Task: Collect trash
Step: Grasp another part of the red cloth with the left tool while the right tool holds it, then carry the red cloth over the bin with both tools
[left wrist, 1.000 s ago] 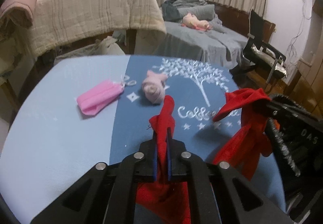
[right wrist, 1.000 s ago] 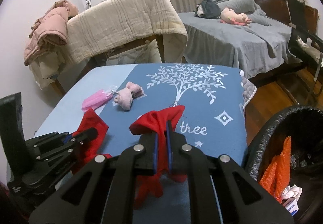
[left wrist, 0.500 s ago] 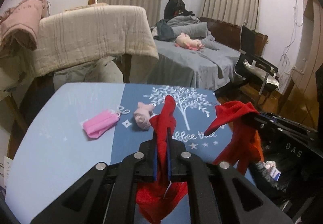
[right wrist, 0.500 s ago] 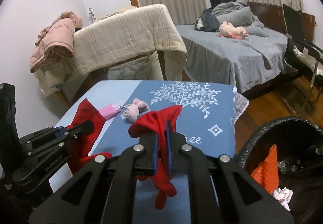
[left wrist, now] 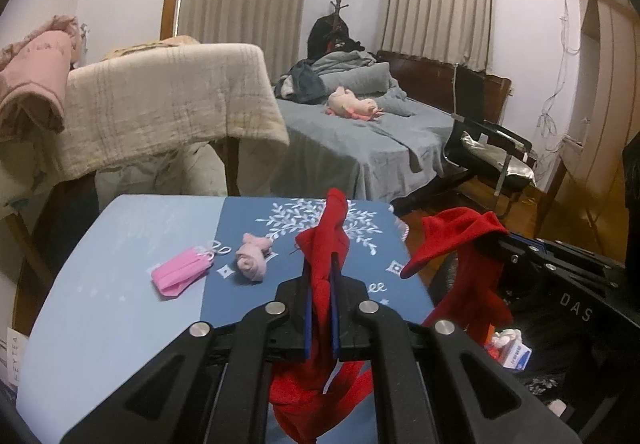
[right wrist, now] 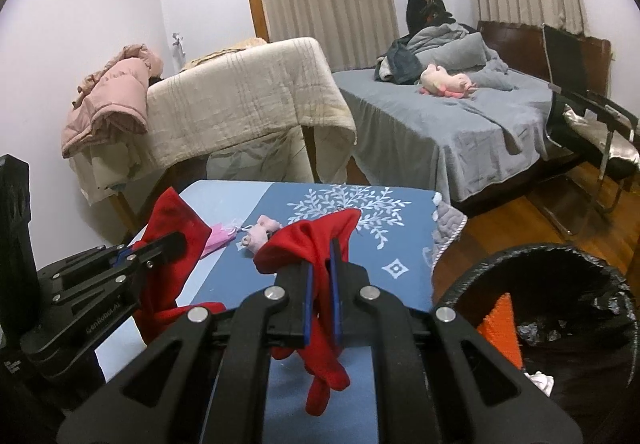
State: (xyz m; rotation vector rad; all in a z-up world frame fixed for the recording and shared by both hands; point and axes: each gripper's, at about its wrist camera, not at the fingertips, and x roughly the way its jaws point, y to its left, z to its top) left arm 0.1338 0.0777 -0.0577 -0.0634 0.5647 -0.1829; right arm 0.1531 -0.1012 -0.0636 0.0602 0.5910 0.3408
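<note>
My left gripper [left wrist: 320,276] is shut on a piece of red cloth [left wrist: 326,236] that sticks up past the fingers and hangs below them, clear of the table. My right gripper [right wrist: 320,272] is shut on a second piece of red cloth [right wrist: 312,240], which dangles over the table's right edge. Each gripper shows in the other's view: the right gripper [left wrist: 490,244] with its red cloth [left wrist: 460,236], the left gripper [right wrist: 178,242] with its red cloth [right wrist: 172,216]. A bin lined with a black bag [right wrist: 560,256] stands low at the right, beside the table.
A pink face mask [left wrist: 182,272] and a rolled pink sock [left wrist: 252,264] lie on the blue table cover [left wrist: 100,304]. The bin holds an orange item [right wrist: 500,328] and a white packet [left wrist: 516,354]. Behind are a blanket-draped rack [left wrist: 160,104], a bed [left wrist: 360,140] and a chair [left wrist: 492,156].
Both grippers have risen with their red cloths, which now hang free of the table, and have shifted towards the bin. More of the bin's opening shows.
</note>
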